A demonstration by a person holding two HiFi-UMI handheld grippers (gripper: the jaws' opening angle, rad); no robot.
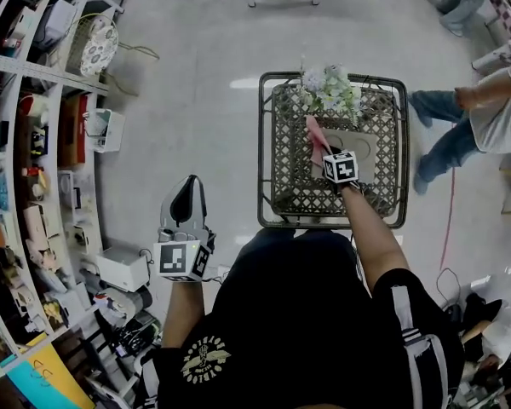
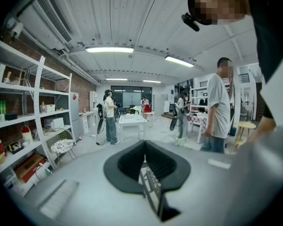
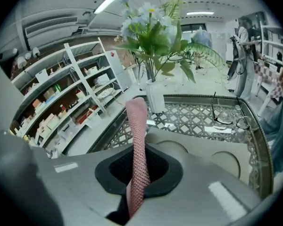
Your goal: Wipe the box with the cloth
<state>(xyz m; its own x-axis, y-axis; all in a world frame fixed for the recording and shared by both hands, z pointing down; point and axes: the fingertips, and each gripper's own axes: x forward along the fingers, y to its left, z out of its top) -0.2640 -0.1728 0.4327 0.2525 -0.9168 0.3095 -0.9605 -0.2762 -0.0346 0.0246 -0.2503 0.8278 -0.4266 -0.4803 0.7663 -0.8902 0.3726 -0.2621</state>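
A pink cloth [image 1: 314,140] is pinched in my right gripper [image 1: 326,152], which is shut on it over the lattice-topped table [image 1: 265,143]. In the right gripper view the cloth [image 3: 137,140] stands up from between the jaws of that gripper [image 3: 136,175]. A flat tan box [image 1: 372,155] lies on the table just right of the gripper, and its top with round recesses [image 3: 219,157] shows below the jaws. My left gripper [image 1: 186,192] hangs over the floor left of the table, shut and empty [image 2: 144,166].
A white vase of flowers [image 1: 327,87] stands at the table's far edge [image 3: 155,96], and a pair of glasses [image 3: 228,119] lies on the lattice. Shelves [image 1: 30,152] full of goods line the left. A person [image 1: 481,113] stands right of the table. Appliances [image 1: 122,267] sit on the floor.
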